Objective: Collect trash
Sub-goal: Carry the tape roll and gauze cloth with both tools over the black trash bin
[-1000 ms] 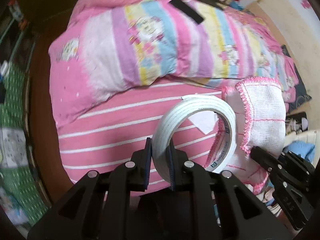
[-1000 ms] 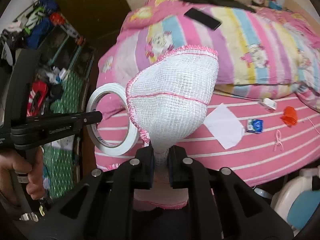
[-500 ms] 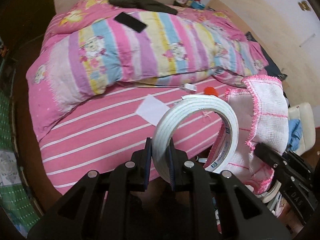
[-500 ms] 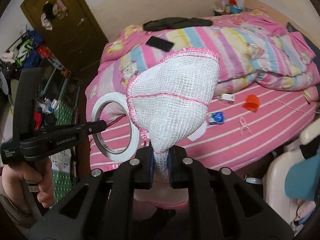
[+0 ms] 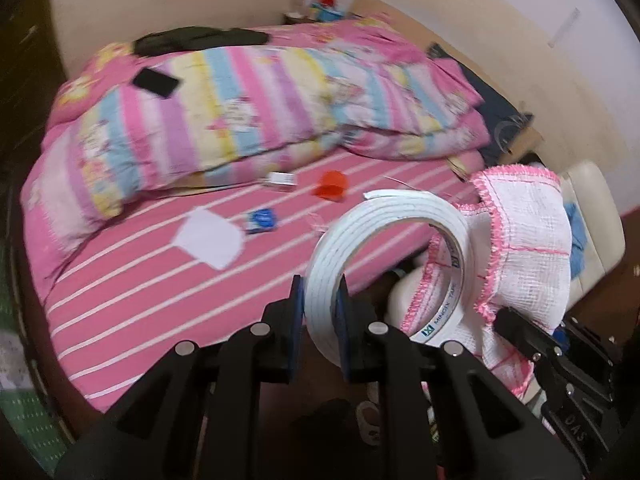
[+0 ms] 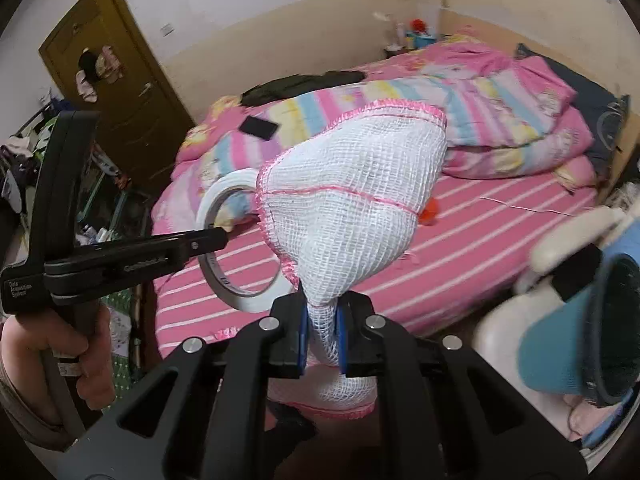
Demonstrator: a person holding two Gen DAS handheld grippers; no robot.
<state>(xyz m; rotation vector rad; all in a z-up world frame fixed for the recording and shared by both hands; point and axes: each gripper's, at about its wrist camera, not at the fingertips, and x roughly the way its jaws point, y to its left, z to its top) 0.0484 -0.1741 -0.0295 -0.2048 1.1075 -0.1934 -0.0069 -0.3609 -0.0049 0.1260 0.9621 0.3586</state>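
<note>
On my left handle the white lettering reads "Data Acquisition System". My left gripper (image 5: 319, 320) is clamped on a roll of white tape (image 5: 384, 264) — a stiff ring standing on edge, its inner core printed "MINOX TAPE". Beyond it on the pink striped sheet (image 5: 160, 292) lie a flat white paper scrap (image 5: 208, 238), a small blue wrapper (image 5: 261, 220), a white tag (image 5: 281, 180) and an orange cap (image 5: 331, 185). To the right, my right gripper (image 6: 322, 340) pinches the gathered neck of a white mesh bag (image 6: 352, 208) — coarse open weave, pink stitched rim, its mouth sagging just beside the tape.
</note>
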